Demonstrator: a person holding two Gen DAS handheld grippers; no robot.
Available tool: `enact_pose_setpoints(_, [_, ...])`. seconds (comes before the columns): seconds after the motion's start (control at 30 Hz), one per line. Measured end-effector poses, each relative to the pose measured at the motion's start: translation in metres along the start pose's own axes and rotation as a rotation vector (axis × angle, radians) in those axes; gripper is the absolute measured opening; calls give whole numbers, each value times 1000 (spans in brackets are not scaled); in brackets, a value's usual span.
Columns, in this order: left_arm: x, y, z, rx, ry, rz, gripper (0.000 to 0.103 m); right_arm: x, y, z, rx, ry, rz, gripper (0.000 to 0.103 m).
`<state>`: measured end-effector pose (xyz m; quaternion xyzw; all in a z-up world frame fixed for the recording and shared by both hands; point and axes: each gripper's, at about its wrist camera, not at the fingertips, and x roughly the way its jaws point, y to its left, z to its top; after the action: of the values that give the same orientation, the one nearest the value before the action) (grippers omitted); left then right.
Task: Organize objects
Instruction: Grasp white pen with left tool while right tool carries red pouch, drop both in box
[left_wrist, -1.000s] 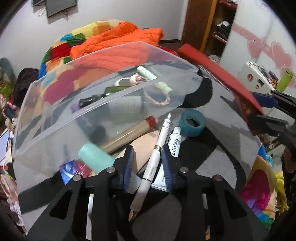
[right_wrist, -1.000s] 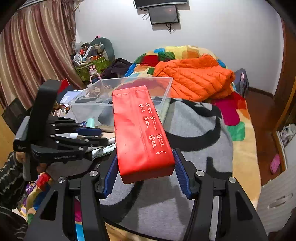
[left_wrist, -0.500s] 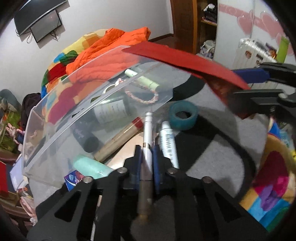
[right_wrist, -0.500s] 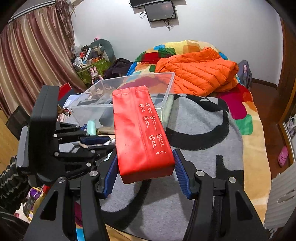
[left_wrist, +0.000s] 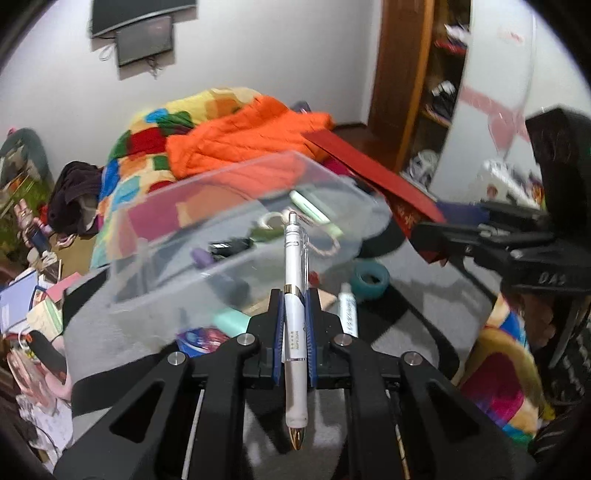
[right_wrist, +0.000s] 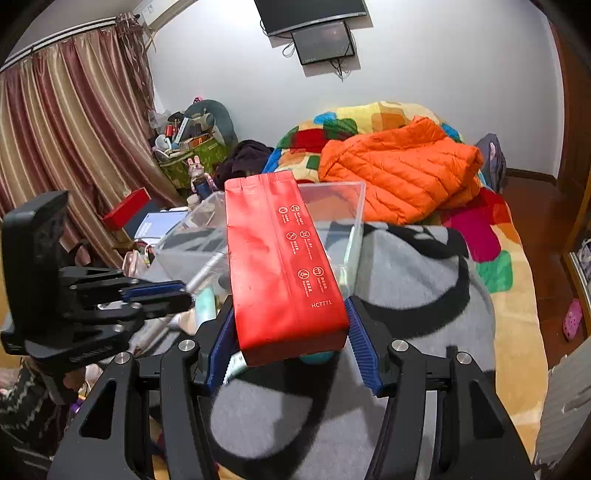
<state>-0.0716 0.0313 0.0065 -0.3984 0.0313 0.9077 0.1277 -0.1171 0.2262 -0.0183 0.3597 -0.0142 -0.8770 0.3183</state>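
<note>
My left gripper is shut on a white pen and holds it lifted above the grey blanket, its cap end pointing at the clear plastic bin. The bin holds small items such as a green tube and a bracelet. My right gripper is shut on a long red packet, held in the air with its far end over the bin. The left gripper with the pen shows at the left of the right wrist view. The red packet reaches in from the right of the left wrist view.
On the grey blanket lie a teal tape roll, a white tube, a mint tube and a colourful packet. An orange jacket lies behind the bin. Clutter stands at the left.
My left gripper closed on the white pen and lifted it off the blanket. My right gripper kept hold of the red packet and moved it closer over the bin.
</note>
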Motion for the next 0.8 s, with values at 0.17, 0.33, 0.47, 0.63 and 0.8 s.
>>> enact_pose_setpoints(0.17, [-13,28,9,-76,-42,27,10,10,9,19,-17,-22,-23,53])
enact_pose_setpoints(0.33, [-14,56,22,-129,-56,44,10,25,13,37,-36,-28,-57,53])
enact_pose_setpoints(0.47, [-5,76,35,-157,-42,56,10,39,15,49,-48,-29,-87,53])
enact_pose_setpoints(0.63, [13,92,50,-152,-6,67,10,60,18,62,-86,-7,-101,53])
enact_pose_setpoints(0.8, [40,99,60,-119,68,64,10,83,18,69,-135,66,-51,53])
